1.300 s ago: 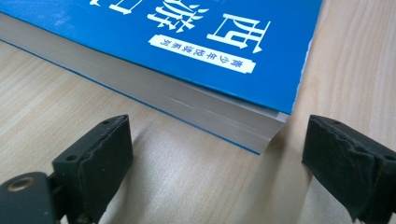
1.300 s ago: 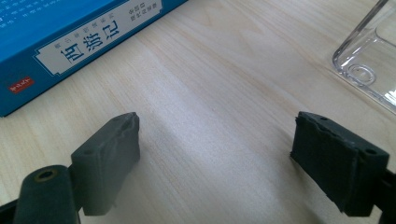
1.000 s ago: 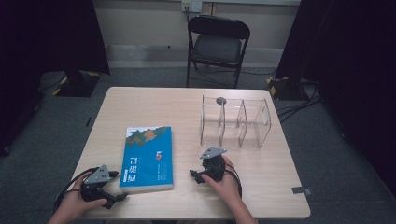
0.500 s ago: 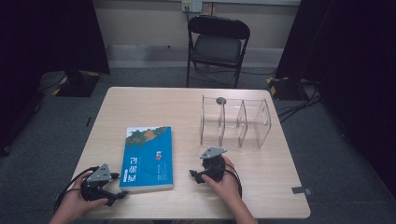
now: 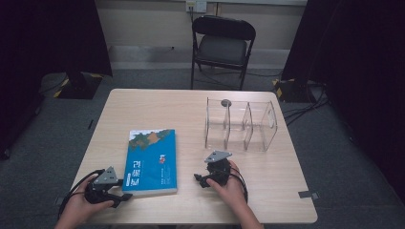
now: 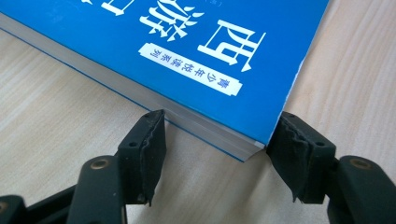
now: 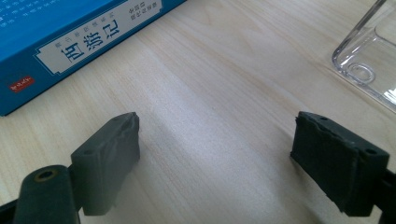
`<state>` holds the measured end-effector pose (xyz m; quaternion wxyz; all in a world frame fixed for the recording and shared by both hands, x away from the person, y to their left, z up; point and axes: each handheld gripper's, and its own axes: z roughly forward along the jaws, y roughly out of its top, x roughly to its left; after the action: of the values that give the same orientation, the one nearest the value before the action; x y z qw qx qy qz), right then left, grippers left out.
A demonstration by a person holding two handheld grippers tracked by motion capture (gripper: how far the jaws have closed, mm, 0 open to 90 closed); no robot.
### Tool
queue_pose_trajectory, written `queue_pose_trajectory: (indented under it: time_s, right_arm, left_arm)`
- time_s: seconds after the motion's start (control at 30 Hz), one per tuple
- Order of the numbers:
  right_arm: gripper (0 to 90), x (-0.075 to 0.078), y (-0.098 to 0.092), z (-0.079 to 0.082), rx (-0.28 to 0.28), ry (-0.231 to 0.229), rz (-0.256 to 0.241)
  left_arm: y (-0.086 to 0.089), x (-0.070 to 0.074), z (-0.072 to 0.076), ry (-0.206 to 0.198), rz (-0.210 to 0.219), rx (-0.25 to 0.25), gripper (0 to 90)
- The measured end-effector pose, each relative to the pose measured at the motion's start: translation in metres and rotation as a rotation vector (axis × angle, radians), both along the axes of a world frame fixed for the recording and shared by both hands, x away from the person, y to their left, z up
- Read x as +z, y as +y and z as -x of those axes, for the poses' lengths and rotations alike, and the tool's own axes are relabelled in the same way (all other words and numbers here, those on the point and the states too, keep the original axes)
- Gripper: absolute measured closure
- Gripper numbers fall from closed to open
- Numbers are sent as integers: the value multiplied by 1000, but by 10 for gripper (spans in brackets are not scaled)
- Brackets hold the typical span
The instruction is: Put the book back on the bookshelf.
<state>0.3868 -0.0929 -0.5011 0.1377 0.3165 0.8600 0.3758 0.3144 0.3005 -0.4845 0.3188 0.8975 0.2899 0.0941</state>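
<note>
A blue paperback book (image 5: 153,160) lies flat on the wooden table (image 5: 157,109), left of centre. My left gripper (image 5: 122,189) sits at the book's near left corner, held by a hand. In the left gripper view the book's corner (image 6: 233,93) lies between the jaws of the open left gripper (image 6: 220,120). My right gripper (image 5: 200,180) rests on the table just right of the book, near the front edge. In the right gripper view the right gripper (image 7: 217,126) is open over bare wood, with the book (image 7: 70,32) to its upper left.
A clear acrylic divider rack (image 5: 241,124) stands at the right back of the table, and its corner (image 7: 369,60) is close to my right gripper. A black folding chair (image 5: 222,43) stands behind the table. Cables trail on the floor at the right.
My left gripper has edged slightly right, closer to the book's corner. The right gripper and the book have not moved.
</note>
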Motion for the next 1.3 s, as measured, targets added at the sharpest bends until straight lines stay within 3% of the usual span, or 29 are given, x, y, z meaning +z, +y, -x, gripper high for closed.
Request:
queue_pose_trajectory:
  time_s: [0.1, 0.93, 1.2, 1.3]
  right_arm:
    - [142, 0, 0, 0, 0, 0, 0]
    - [132, 0, 1, -1, -5, 3, 3]
    - [132, 0, 1, -1, -6, 1, 3]
    - [127, 0, 2, -1, -10, 0, 5]
  left_arm:
    - [-1, 0, 1, 6, 11, 13, 374]
    - [-4, 10, -2, 46, -23, 29, 382]
    - [-4, 17, -2, 39, -6, 37, 384]
    - [-3, 19, -3, 38, 25, 48, 385]
